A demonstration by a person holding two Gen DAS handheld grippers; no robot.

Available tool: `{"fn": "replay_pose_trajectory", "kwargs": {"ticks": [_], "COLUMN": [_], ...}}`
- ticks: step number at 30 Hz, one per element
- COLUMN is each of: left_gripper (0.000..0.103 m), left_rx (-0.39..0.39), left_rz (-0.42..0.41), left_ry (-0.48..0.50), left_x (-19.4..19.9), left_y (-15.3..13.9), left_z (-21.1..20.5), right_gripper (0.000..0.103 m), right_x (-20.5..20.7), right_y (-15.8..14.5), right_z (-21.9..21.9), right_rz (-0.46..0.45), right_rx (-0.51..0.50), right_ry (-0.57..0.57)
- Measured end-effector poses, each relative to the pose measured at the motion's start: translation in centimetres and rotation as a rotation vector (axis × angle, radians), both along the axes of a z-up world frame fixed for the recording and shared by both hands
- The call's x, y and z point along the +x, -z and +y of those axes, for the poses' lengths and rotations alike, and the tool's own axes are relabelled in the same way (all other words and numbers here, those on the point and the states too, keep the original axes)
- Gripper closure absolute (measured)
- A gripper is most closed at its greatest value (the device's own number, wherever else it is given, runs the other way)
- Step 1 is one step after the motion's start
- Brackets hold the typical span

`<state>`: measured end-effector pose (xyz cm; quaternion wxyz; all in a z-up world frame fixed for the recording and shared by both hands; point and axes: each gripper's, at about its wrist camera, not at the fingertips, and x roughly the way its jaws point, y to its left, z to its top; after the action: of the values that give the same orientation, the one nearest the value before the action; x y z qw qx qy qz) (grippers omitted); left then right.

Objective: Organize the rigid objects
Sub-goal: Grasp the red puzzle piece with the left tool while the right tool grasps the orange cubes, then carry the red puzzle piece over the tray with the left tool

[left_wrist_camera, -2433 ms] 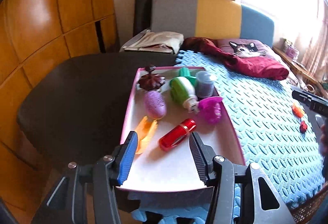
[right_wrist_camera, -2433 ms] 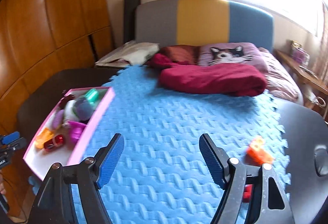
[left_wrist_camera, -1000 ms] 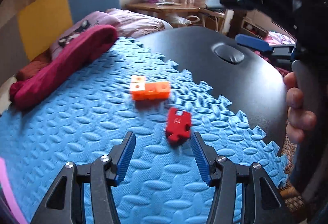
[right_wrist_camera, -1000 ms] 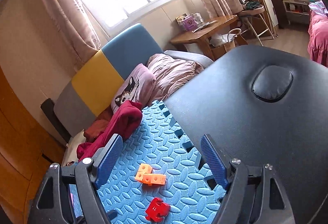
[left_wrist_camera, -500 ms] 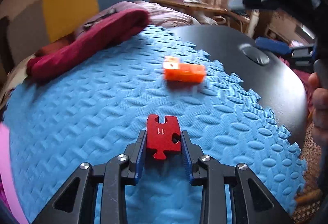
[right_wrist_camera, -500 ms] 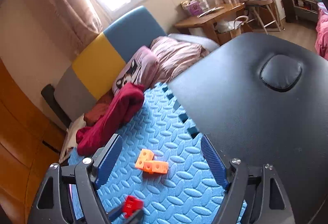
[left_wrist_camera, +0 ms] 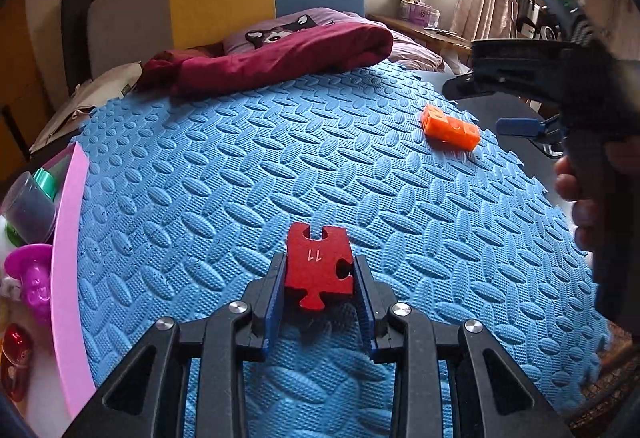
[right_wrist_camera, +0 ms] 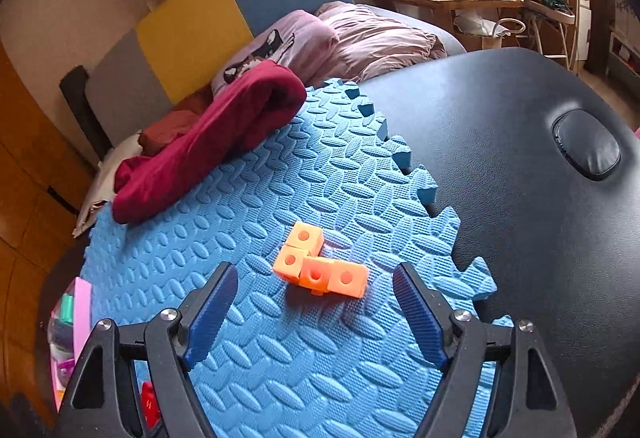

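left claw (left_wrist_camera: 319,278) pinching our puzzle piece (left_wrist_camera: 319,269) by its flat edges | right claw (right_wrist_camera: 316,306) wide over blocks (right_wrist_camera: 320,266) | both look light, stiff; blocks: we'd grip the long sides

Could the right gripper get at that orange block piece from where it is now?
Probably yes. The right gripper is open, and the orange block piece lies on the blue foam mat just ahead, between its fingers' line, with nothing in between. The left gripper is busy holding the red puzzle piece.
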<state>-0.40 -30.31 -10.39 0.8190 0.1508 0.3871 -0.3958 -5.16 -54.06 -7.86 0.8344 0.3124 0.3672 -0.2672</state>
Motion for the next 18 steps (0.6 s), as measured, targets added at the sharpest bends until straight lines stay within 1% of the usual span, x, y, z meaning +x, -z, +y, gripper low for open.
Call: {"fn": "replay_pose_trajectory", "kwargs": {"ticks": [5,7,8,9,10,14,16,18], "left_gripper": [0.071,0.071,0.071,0.071,0.071,0.071,0.071,0.071], "left_rx": [-0.003,-0.003,-0.005,-0.007,-0.01,-0.012,-0.019,-0.007], "left_rz": [-0.003,-0.004,-0.002,-0.001,0.0,-0.004,0.001,-0.002], "left_ry": [-0.005,-0.007,-0.007,-0.008,-0.009,-0.012,-0.016,-0.031], "left_x": [-0.1,-0.1,-0.1,-0.1,-0.1,-0.3,-0.2,-0.2], "left_y": [-0.1,-0.1,-0.1,-0.1,-0.1,-0.2,-0.3,-0.3], "left_z": [-0.1,0.0,0.0,0.1,0.1,0.2,0.5,0.8], "right_gripper": [0.022,0.022,0.026,0.041,0.041,0.041,0.041,0.041], "right_x": [1.2,1.8,2.1,2.4,2.5,3.4,4.3,4.6], "right_y": [0.8,1.3,1.6,1.8,1.7,1.3,1.5,1.6], "right_z": [0.3,0.5,0.7,1.0,1.4,3.4,4.8,5.9], "right_rz": [0.018,0.042,0.068,0.093,0.098,0.059,0.057,0.059], "right_rx": [-0.038,-0.059,-0.072,-0.09,-0.114,-0.127,-0.131,-0.159], "right_ry": [0.013,0.002,-0.014,-0.033,-0.044,-0.167,-0.257,-0.292]}}
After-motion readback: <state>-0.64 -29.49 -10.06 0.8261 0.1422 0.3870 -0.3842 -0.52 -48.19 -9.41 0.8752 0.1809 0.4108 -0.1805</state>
